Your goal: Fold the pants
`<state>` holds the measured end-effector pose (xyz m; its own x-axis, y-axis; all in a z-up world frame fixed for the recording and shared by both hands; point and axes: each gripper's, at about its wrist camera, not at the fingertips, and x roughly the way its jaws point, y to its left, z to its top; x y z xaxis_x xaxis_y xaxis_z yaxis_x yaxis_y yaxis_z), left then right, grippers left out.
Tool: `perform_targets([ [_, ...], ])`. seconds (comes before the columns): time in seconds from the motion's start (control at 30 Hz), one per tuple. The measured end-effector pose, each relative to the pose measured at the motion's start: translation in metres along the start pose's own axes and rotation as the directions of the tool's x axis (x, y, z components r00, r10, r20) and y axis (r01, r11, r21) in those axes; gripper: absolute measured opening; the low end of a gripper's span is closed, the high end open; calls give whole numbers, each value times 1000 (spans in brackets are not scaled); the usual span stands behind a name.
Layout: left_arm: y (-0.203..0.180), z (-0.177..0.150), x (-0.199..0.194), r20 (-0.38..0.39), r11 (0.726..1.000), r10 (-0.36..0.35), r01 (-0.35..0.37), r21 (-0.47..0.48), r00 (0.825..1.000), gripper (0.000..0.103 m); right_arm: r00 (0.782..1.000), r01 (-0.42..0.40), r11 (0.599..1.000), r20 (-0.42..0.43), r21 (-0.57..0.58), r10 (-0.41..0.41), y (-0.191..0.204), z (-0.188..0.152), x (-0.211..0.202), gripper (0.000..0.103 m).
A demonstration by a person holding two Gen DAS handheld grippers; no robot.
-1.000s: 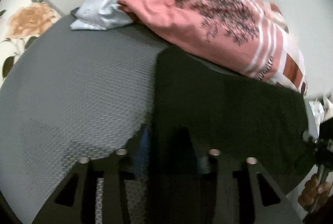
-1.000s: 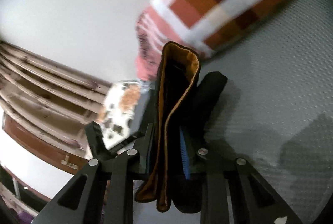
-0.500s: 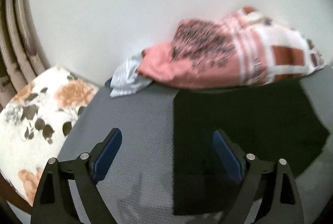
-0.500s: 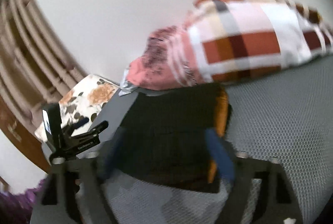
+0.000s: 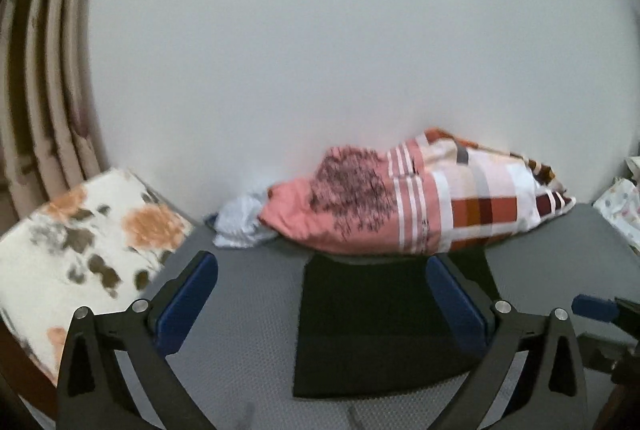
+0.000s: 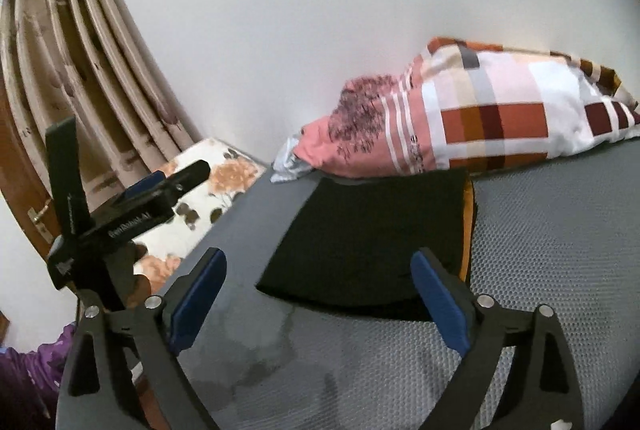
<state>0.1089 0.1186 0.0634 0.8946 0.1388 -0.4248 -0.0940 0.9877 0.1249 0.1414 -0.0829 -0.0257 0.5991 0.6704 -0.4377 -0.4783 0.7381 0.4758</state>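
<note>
The pants [image 5: 384, 326] lie folded in a flat dark slab on the grey bed [image 6: 560, 270], just ahead of both claws. Left claw [image 5: 320, 306] and right claw [image 6: 320, 294] gape wide, holding nothing. The slab's long axis runs away toward the pillow [image 6: 480, 118]. Neither claw looks clearly nearer.

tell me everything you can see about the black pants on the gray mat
The pants are black, of matte soft-looking cloth, folded into a flat, roughly rectangular stack. An orange lining or inner layer shows along their right edge. They lie flat on the gray textured mat, their far edge against or just under the pink patterned pillow. Neither gripper touches them; both sets of fingers are open and apart from the cloth.
</note>
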Motion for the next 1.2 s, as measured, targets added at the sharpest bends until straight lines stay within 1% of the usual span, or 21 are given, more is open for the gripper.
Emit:
perform_targets([
  [0.03,-1,6,-9,10,1000,-11,11,-1,1000,103,1000,-1,1000,5,0,1,2,1,-4,97],
  [0.1,-1,16,-30,50,998,-55,56,-24,997,103,1000,-11,1000,21,-3,12,8,2,-16,97],
  [0.17,1,23,-45,88,994,-96,100,-47,992,103,999,-15,1000,34,-17,15,14,2,-24,97],
  [0.23,2,33,-61,111,984,-157,165,-68,981,103,999,-17,999,46,-33,19,21,3,-33,98],
  [0.3,1,41,-71,122,977,-186,197,-81,975,103,998,-21,999,62,-46,24,27,5,-42,99],
  [0.37,-2,50,-75,102,982,-158,167,-91,982,103,997,-22,998,75,-54,26,31,7,-49,99],
  [0.4,-4,53,-75,87,986,-132,140,-87,987,103,996,-24,998,83,-57,29,33,8,-53,99],
  [0.47,-10,57,-76,67,992,-108,112,-63,992,103,995,-23,998,98,-59,29,36,9,-60,100],
  [0.6,-13,55,-79,77,993,-96,101,-59,992,103,993,-26,998,116,-60,33,38,10,-68,100],
  [0.7,-13,49,-84,101,994,-79,86,-67,992,103,993,-26,998,116,-59,33,39,9,-69,101],
  [0.9,-13,38,-77,66,994,-88,91,-53,994,103,994,-32,998,105,-47,36,39,8,-68,101],
  [1.03,-14,32,-67,28,993,-97,99,-58,995,103,994,-31,999,101,-44,36,40,7,-66,102],
  [1.2,-15,22,-51,-30,991,-122,120,-62,992,103,996,-30,999,86,-33,33,38,5,-61,103],
])
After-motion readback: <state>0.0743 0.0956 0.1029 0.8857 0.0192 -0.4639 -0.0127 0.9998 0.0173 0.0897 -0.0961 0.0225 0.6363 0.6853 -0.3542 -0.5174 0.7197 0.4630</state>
